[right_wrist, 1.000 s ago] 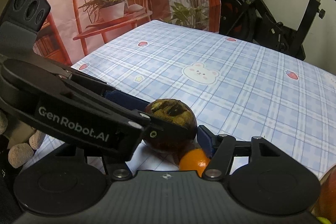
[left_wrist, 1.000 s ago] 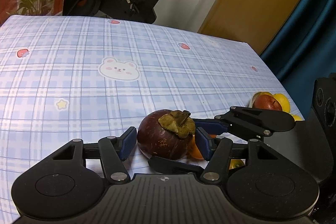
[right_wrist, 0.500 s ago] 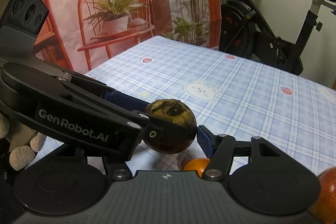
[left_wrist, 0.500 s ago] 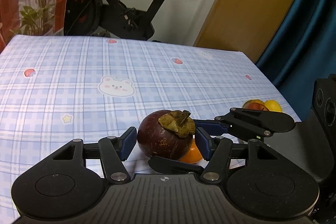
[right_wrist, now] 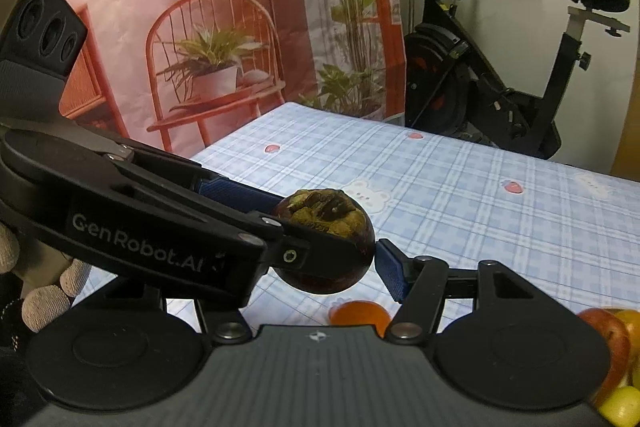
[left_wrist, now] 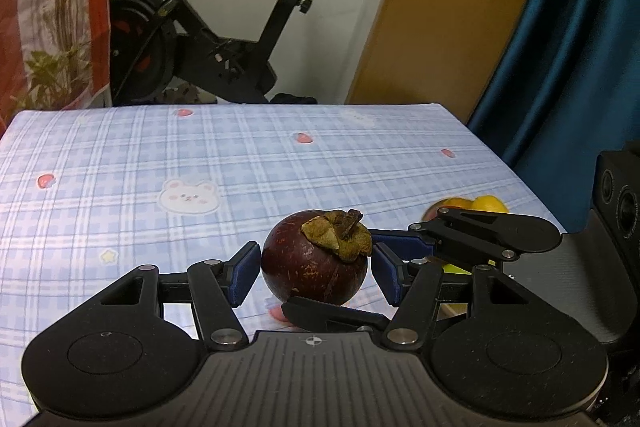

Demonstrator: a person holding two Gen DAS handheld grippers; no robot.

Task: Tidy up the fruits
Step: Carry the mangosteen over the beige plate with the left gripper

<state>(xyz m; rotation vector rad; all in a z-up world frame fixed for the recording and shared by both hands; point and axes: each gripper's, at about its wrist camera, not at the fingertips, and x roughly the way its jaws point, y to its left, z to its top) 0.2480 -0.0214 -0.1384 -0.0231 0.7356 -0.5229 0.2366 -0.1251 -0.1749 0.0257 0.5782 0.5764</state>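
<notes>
Both claws, L [left_wrist: 316,267] & R [right_wrist: 328,267], pinching one mangosteen [left_wrist: 314,261] above tablecloth [left_wrist: 240,163].

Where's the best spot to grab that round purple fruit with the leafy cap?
Grip the purple fruit around its widest middle, coming in level from two opposite sides. The sides are smooth and round, so flat pads sit well there. The leafy cap on top is bumpy, and pads would likely slip on it.

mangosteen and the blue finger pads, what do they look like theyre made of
Mangosteen: looks like real fruit, with a dull dark-purple rind flecked with pale scuffs and a dry, curled brown-green calyx. A good replica can't be ruled out.
Blue pads: look like soft rubber or textured foam; matte, finely ribbed, no shine, unlike the hard black plastic linkages behind them.
</notes>
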